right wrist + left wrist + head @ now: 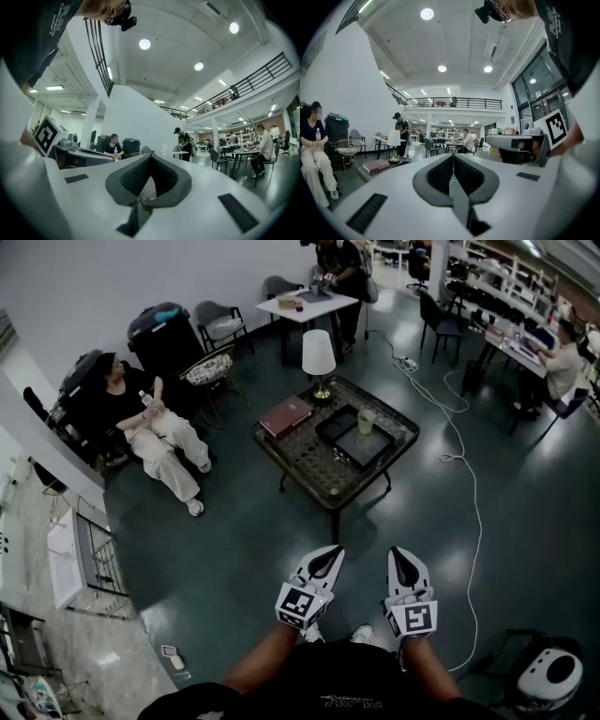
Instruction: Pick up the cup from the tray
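A pale translucent cup (366, 420) stands upright at the far edge of a black tray (361, 448) on the glass-topped coffee table (309, 465), seen in the head view. Both grippers are held low and close to the person's body, well short of the table. My left gripper (334, 551) is shut with nothing between its jaws, and in the left gripper view its pads (453, 159) meet at the tip. Beside it, my right gripper (397, 554) is also shut and empty, its tip (150, 156) pointing across the room.
On the table there are also a white-shaded lamp (319, 357), a brown book (286, 415) and a second black tray (336, 424). A seated person (155, 432) is left of the table. A white cable (461, 456) snakes over the dark floor on the right.
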Available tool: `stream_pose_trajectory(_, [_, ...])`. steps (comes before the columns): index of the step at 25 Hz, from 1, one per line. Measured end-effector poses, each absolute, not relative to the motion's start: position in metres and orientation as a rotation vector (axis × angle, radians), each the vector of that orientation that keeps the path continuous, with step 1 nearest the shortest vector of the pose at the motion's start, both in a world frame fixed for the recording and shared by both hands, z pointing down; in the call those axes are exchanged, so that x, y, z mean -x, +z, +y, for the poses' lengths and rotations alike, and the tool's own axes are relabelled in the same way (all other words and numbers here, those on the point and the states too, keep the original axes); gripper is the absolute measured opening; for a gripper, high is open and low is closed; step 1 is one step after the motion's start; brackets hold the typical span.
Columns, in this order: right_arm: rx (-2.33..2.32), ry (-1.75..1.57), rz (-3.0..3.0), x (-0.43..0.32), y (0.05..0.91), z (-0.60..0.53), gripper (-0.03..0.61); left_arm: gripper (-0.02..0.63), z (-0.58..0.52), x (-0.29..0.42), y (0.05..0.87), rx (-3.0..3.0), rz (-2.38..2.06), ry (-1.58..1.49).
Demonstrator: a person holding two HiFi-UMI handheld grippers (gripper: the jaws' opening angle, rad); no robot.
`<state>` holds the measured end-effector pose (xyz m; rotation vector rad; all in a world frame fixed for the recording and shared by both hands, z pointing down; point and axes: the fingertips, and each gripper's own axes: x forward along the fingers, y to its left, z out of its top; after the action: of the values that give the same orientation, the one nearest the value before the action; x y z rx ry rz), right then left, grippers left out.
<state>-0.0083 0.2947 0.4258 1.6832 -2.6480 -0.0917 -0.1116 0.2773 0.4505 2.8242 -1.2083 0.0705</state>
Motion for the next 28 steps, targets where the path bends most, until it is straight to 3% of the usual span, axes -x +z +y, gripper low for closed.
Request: stream_pose_trajectory(28, [-1.645,-0.135,-2.72,-0.034,0.425,0.31,0.011,0.012,0.29,0.061,0.459,-2.843,-1.198,0.145])
